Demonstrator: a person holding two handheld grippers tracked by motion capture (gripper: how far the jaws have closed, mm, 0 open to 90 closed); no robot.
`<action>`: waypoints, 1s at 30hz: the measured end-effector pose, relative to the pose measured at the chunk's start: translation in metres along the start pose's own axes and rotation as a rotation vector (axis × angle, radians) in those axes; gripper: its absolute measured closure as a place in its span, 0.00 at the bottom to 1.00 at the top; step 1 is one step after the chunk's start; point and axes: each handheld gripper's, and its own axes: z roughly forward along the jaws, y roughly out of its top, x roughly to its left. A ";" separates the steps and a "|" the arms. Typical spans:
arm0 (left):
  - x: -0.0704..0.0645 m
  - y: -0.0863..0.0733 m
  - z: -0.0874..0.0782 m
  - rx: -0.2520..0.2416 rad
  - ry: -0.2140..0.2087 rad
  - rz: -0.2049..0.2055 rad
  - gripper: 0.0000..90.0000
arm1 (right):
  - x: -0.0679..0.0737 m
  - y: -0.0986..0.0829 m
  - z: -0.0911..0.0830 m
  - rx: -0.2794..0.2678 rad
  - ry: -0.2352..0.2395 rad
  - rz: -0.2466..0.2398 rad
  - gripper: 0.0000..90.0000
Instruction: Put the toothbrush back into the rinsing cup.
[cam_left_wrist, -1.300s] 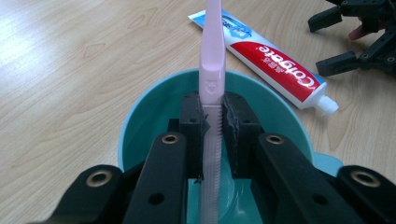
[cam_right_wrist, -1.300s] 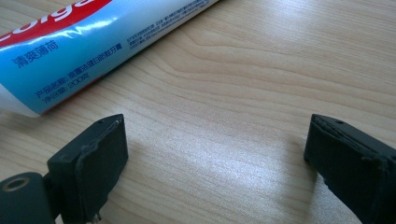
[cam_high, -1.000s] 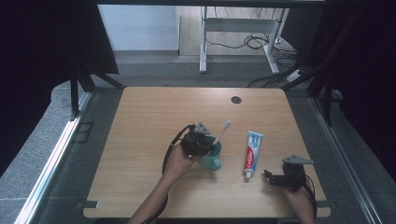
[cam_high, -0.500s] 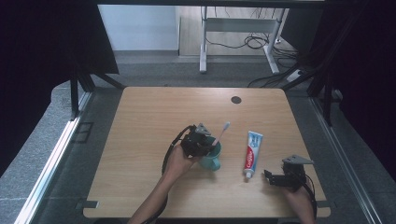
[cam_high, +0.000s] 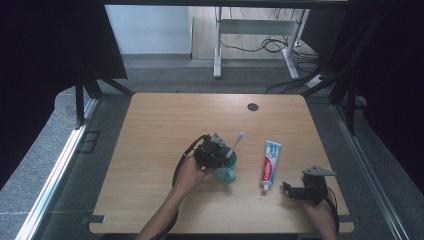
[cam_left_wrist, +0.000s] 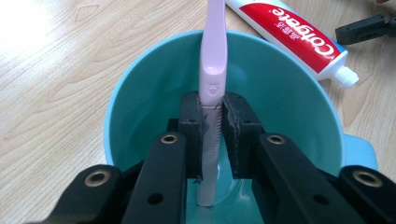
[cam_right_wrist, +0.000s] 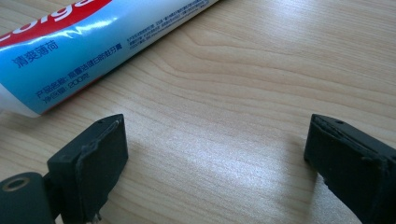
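A teal cup (cam_high: 226, 170) (cam_left_wrist: 289, 98) stands near the middle of the wooden table. My left gripper (cam_high: 215, 152) (cam_left_wrist: 214, 126) is shut on a pale pink toothbrush (cam_left_wrist: 213, 70) (cam_high: 235, 142), whose lower end reaches down inside the cup while its head sticks up and away. A blue, white and red toothpaste tube (cam_high: 270, 165) (cam_left_wrist: 299, 35) (cam_right_wrist: 79, 42) lies flat to the right of the cup. My right gripper (cam_high: 292, 191) (cam_right_wrist: 217, 158) rests low over the table just right of the tube's cap end, open, with bare wood between its jaws.
A small dark round disc (cam_high: 253, 106) sits near the table's far edge. Beyond the table (cam_high: 160, 130) are a desk frame with cables and dark curtains at both sides.
The left gripper with the toothbrush has stayed over the cup, shifting only slightly. The right gripper has not moved.
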 end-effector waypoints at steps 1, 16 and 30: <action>0.000 0.000 0.000 0.001 0.000 0.000 0.87 | 0.000 0.000 0.000 0.000 0.000 0.000 0.06; -0.001 0.001 -0.002 -0.015 0.019 0.009 0.74 | 0.000 0.000 0.000 0.000 0.000 0.000 0.06; -0.005 0.007 -0.018 -0.066 0.031 0.020 0.53 | 0.000 0.000 0.000 0.000 0.000 0.000 0.06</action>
